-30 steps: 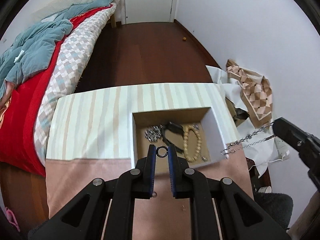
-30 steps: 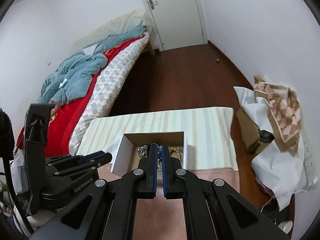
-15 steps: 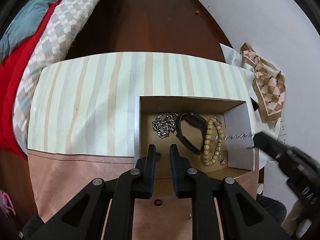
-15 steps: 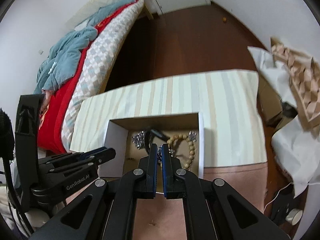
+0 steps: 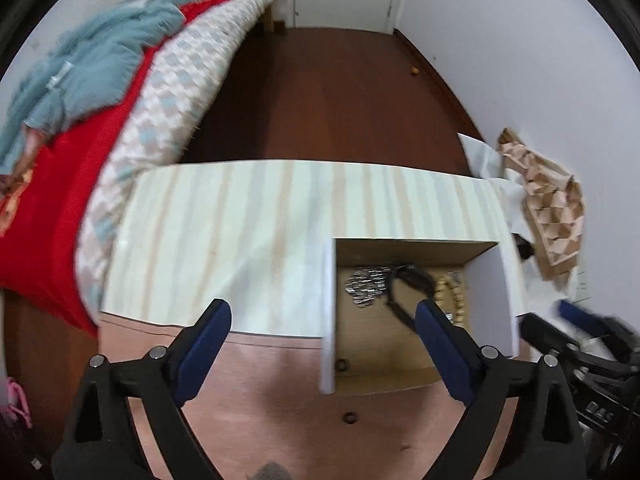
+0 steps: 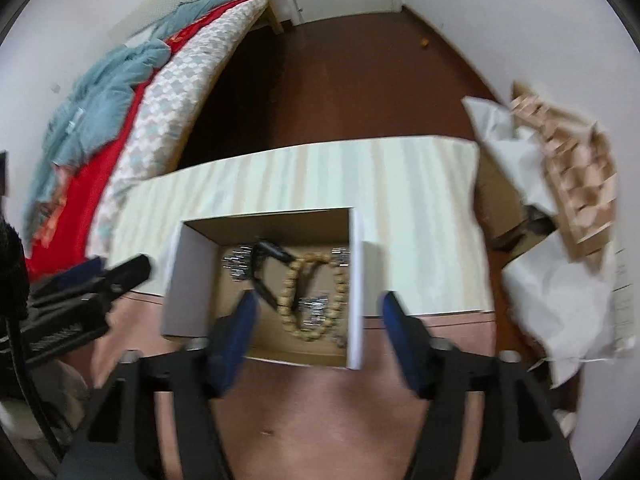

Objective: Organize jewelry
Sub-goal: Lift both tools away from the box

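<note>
An open cardboard box [image 5: 327,320] with white walls stands on the cloth-covered table [image 5: 240,240]. In it lie a silver chain [image 5: 366,288], a black band [image 5: 408,292], a tan bead bracelet [image 5: 452,300] and a small dark ring [image 5: 341,365]. My left gripper [image 5: 322,320] hangs over the box's left wall, jaws opening wide, nothing held. My right gripper [image 6: 320,320] is over the box [image 6: 355,300], jaws opening, empty. Below it a thin silver chain [image 6: 316,308] lies across the bead bracelet [image 6: 308,300]. A second ring [image 5: 350,417] lies on the pink cloth in front.
A bed [image 5: 120,120] with red and blue covers runs along the left. White paper and a patterned cardboard piece [image 6: 568,168] lie on the floor to the right. Dark wood floor lies beyond the table. The other gripper [image 6: 88,284] shows at each view's side.
Both jaws went from shut to wide open. The left let go of the small ring, the right of the thin silver chain; both now lie in the box. Both grippers came lower.
</note>
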